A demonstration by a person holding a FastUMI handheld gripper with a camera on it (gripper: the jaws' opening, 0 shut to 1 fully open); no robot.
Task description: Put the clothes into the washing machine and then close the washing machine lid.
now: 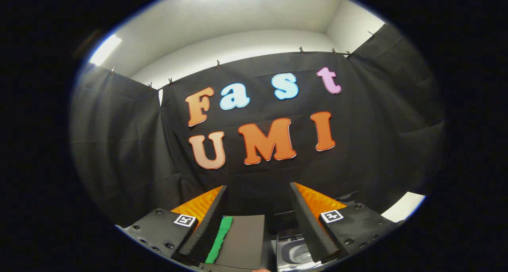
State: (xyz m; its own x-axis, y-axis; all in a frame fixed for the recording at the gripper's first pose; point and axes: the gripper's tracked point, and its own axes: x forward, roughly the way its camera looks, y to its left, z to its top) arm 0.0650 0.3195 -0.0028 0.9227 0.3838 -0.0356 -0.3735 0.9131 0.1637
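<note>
My claw [258,224] stands wide apart, gripping nothing, low in the frame before the black cloth wall [119,145]; between its fingers a raised flat grey washing machine lid [242,240] shows a green cloth strip [219,240] beside it, the steel drum [299,254] at lower right

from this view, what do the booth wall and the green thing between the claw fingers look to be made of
Booth wall: matte black woven cloth, it seems; it hangs in folds from small clips. Green thing: probably soft fabric, dull and slightly fuzzy, lying against a flat grey panel of unclear material. The claw is open, its fingers apart and pressing nothing.
</note>
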